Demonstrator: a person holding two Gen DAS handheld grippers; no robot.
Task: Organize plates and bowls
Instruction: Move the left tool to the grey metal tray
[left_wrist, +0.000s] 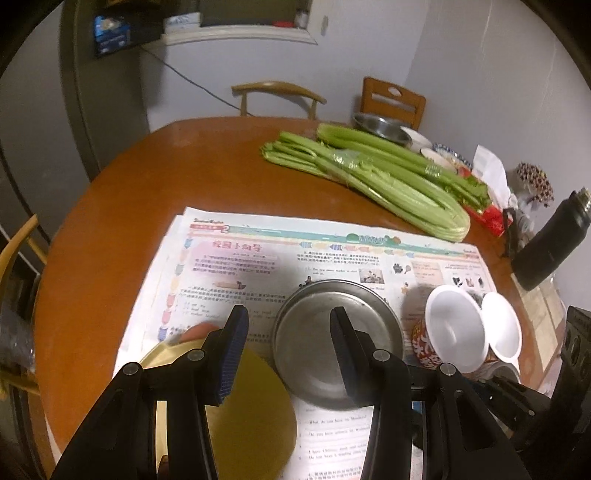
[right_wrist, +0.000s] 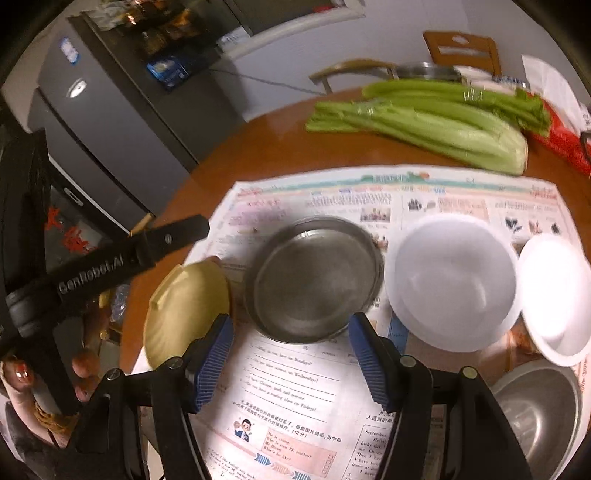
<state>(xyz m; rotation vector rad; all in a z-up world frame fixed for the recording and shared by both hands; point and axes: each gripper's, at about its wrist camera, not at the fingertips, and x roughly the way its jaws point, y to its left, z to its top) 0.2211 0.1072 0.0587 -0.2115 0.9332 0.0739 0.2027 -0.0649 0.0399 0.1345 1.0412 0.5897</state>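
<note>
A shallow steel plate (left_wrist: 306, 350) (right_wrist: 314, 280) lies on a newspaper (left_wrist: 240, 266). Right of it stand a white bowl with a red outside (left_wrist: 454, 328) (right_wrist: 450, 288) and a smaller white bowl (left_wrist: 502, 328) (right_wrist: 554, 295). A yellow plate (left_wrist: 258, 406) (right_wrist: 184, 314) sits left of the steel plate and looks tilted. My left gripper (left_wrist: 289, 312) hovers with its jaws apart, the left finger over the yellow plate and the right one over the steel plate. Whether a finger touches the yellow plate I cannot tell. My right gripper (right_wrist: 291, 320) is open above the newspaper, just short of the steel plate.
A steel bowl (right_wrist: 543, 413) sits at the near right. Celery (left_wrist: 388, 177), more bowls (left_wrist: 380, 129) and a black bottle (left_wrist: 550, 243) fill the far and right side of the round brown table (left_wrist: 110, 229). A hand (right_wrist: 22, 373) holds the left gripper's body (right_wrist: 110, 266). A fridge (right_wrist: 92, 110) stands left.
</note>
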